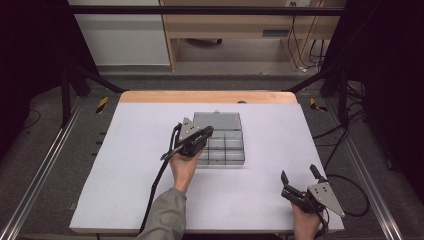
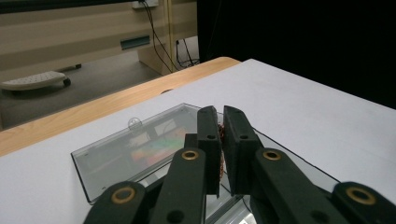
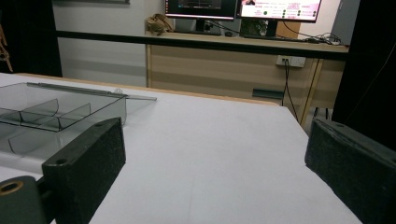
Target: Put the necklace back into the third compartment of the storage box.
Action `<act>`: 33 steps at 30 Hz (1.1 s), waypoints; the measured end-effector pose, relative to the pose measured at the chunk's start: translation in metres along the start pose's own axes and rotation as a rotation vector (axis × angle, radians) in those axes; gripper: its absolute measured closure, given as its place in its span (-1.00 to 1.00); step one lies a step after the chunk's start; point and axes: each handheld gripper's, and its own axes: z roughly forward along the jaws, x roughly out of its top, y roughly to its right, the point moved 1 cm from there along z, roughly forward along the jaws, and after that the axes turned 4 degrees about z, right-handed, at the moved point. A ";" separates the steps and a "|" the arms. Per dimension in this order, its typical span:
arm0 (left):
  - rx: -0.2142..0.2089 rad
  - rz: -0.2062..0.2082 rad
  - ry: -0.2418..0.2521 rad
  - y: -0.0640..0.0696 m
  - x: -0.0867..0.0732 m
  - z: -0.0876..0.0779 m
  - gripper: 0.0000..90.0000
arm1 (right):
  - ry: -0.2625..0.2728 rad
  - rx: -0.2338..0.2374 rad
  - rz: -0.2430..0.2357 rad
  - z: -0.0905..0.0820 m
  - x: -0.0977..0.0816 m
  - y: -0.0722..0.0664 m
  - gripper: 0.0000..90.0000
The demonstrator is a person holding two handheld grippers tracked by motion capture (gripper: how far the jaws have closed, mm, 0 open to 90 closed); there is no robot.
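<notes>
White table top (image 1: 130, 165), wooden strip (image 1: 207, 97) along far edge. Grey floor (image 1: 50, 145) on both sides, black cables (image 1: 350, 190) lying right of table. Black frame bars (image 1: 200, 10) overhead. Beyond table: pale wood cabinet (image 3: 224, 70), wall socket (image 3: 290, 61), two lit monitors (image 3: 280, 9) on counter. Low wheeled platform (image 2: 32, 80) on floor.

Even overhead light, soft shadows, dark margins, mild blur on near jaws.

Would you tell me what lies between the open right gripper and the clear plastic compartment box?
Nothing: in the high view, only bare white tabletop separates the right gripper from the clear plastic compartment box.
</notes>
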 end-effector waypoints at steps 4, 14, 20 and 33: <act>-0.010 -0.013 -0.003 0.000 -0.001 0.006 0.89 | 0.000 0.000 0.000 0.000 0.000 0.000 -0.88; -0.037 -0.024 -0.016 0.000 0.004 0.022 0.89 | 0.008 -0.002 0.009 -0.001 0.000 0.001 -0.88; -0.039 -0.001 -0.033 0.005 0.008 0.030 0.89 | 0.008 -0.002 0.012 -0.001 0.000 0.001 -0.88; -0.085 -0.013 -0.103 0.011 0.001 0.054 0.89 | 0.005 -0.002 0.011 -0.001 0.000 0.001 -0.88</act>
